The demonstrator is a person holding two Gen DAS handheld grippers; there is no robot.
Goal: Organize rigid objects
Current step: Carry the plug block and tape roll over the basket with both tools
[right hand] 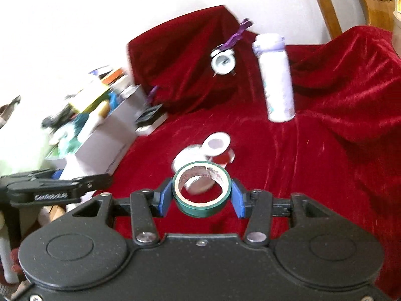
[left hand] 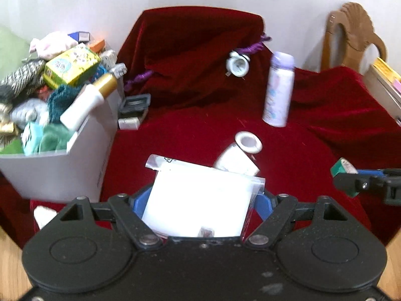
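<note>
My left gripper (left hand: 200, 200) is shut on a white packet in a clear plastic bag (left hand: 200, 198), held above the red cloth. My right gripper (right hand: 200, 195) is shut on a green tape roll (right hand: 201, 193); it also shows at the right edge of the left wrist view (left hand: 344, 175). A white jar (left hand: 239, 154) lies on its side on the cloth just beyond both grippers, also in the right wrist view (right hand: 203, 153). A tall lavender bottle (left hand: 278, 90) stands further back, also in the right wrist view (right hand: 277, 77). A small white alarm clock (left hand: 237, 64) leans on the draped cloth.
A white box (left hand: 62, 165) heaped with cloths, a yellow-green carton and a gold-capped bottle stands at the left. Small dark and white cases (left hand: 134, 107) lie beside it. A wooden chair (left hand: 351, 35) and books (left hand: 386, 85) are at the right. The left gripper body (right hand: 50, 190) shows at left.
</note>
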